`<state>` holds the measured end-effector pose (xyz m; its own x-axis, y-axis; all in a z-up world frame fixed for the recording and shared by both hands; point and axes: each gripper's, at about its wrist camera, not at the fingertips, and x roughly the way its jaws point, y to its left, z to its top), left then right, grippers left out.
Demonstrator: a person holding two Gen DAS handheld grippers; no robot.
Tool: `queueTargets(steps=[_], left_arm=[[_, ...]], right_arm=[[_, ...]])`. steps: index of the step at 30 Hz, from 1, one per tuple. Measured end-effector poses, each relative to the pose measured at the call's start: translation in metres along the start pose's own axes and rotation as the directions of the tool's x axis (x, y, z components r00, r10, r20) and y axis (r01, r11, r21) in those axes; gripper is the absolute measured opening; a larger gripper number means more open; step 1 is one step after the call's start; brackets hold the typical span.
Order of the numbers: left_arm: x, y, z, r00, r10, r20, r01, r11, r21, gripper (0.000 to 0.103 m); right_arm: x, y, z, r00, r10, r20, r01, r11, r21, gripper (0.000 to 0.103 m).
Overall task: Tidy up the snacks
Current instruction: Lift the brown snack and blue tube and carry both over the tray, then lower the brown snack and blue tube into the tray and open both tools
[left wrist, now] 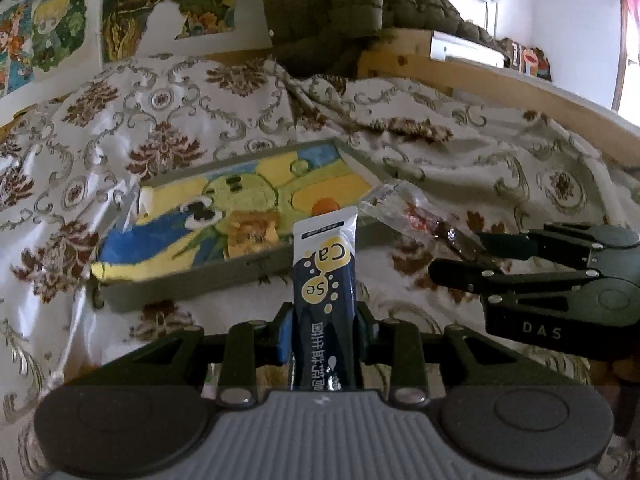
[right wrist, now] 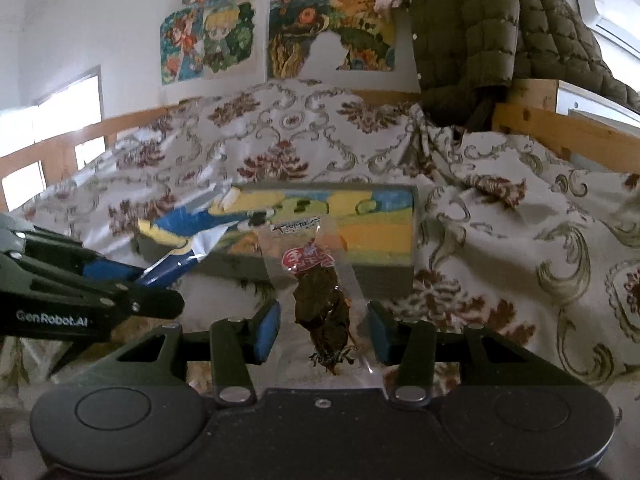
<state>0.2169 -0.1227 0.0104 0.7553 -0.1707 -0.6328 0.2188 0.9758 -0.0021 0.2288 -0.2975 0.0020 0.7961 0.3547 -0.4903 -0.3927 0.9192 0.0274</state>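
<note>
the left gripper (left wrist: 324, 320) pinches a dark blue stick sachet (left wrist: 325, 264) between narrow jaws; the sachet stands upright out of the pads, its white top edge pointing to 12 o'clock and overlapping the near rim of the tray in the left wrist view. the right gripper (right wrist: 323, 332) has its jaws set wider, and a clear snack packet (right wrist: 318, 280) with dark dried contents and a red label sits between the blue pads; whether the pads press its transparent edges i cannot tell for sure, though the packet hangs off the cloth. in the left view that right gripper (left wrist: 460, 256) comes in from 3 o'clock, its packet (left wrist: 416, 216) reaching toward the tray's right near corner. in the right view the left gripper (right wrist: 160, 292) enters from 9 o'clock.

just beyond both snacks lies a shallow grey tray (left wrist: 200, 284) with a yellow, blue and green cartoon picture inside; its bed is mostly bare. open cloth lies around it at 9 and 3 o'clock.

everything rests on a rumpled floral bedspread (left wrist: 180, 120). farther off, a wooden bed rail (left wrist: 500, 88), an olive quilted jacket (left wrist: 332, 8) at 12 o'clock, and cartoon posters (right wrist: 280, 36) on the white wall.
</note>
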Motion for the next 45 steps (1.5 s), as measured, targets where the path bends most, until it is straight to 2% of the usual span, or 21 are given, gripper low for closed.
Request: queueTargets(steps=[3,8,12,18,24,30,35,45], left_arm=[[0.006,0.007,0.012,1.0,0.002,0.025,-0.001,1.0,-0.012,0.034],[0.022,0.02,0.024,1.0,0.019,0.018,-0.018,0.999,-0.046,0.034],[0.027,0.036,0.038,0.998,0.042,0.055,-0.037,0.995,-0.089,0.034],[0.056,0.064,0.065,0.992,0.099,0.08,-0.088,0.987,-0.132,0.034],[0.104,0.102,0.081,0.985,0.166,0.038,-0.155,0.968,-0.196,0.034],[0.14,0.129,0.082,0.985,0.168,-0.034,-0.171,0.95,-0.262,0.034],[0.158,0.132,0.079,0.984,0.164,-0.065,-0.175,0.947,-0.269,0.034],[0.175,0.133,0.075,0.979,0.168,-0.117,-0.194,0.944,-0.267,0.035]], right_arm=[[0.008,-0.001,0.008,1.0,0.004,0.007,-0.004,1.0,0.004,0.049],[0.026,-0.002,0.016,1.0,0.005,0.005,-0.005,1.0,0.007,0.049],[0.041,-0.003,0.026,1.0,0.013,0.006,-0.013,1.0,-0.002,0.049],[0.084,-0.003,0.048,1.0,0.026,-0.012,-0.027,1.0,-0.013,0.049],[0.136,-0.003,0.059,0.998,0.02,-0.057,-0.019,1.0,0.012,0.05],[0.174,0.006,0.066,0.996,0.02,-0.092,-0.022,1.0,-0.02,0.05],[0.195,0.014,0.068,0.992,0.004,-0.123,-0.011,0.998,-0.061,0.05],[0.21,0.023,0.07,0.989,-0.049,-0.141,0.03,0.991,-0.133,0.05]])
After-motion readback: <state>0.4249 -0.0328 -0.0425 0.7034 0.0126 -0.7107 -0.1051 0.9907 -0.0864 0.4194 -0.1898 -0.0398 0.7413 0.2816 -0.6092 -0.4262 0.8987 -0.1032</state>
